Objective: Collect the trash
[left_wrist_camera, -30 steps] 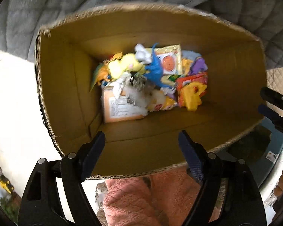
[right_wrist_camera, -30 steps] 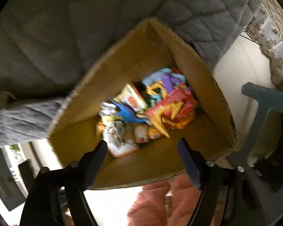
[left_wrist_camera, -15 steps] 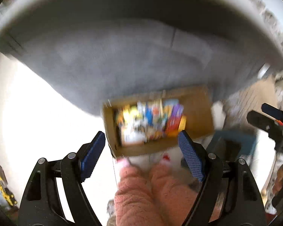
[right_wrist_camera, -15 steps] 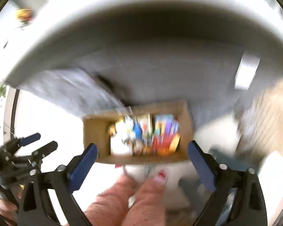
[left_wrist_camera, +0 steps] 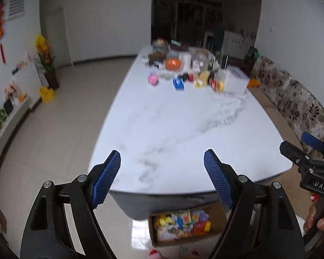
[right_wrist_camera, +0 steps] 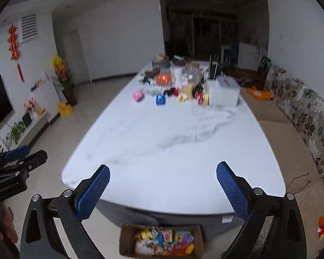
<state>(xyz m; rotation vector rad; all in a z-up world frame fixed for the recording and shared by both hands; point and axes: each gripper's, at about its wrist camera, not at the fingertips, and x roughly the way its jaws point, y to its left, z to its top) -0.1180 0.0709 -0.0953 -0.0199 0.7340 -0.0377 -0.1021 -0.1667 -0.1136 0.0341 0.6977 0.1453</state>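
Both grippers up over the near end of the white marble table (left_wrist_camera: 183, 125). Left gripper (left_wrist_camera: 162, 179) jaws spread, nothing between. Right gripper (right_wrist_camera: 163, 188) jaws spread wide, just opened further, also empty. Cardboard box (right_wrist_camera: 127, 243) of trash sits on the floor below the table's near edge. Clutter (right_wrist_camera: 183, 86) bunched at the far end.

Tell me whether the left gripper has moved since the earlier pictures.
Yes. The left gripper has risen away from the cardboard box, which filled its view before and now sits small, low on the floor below the table.
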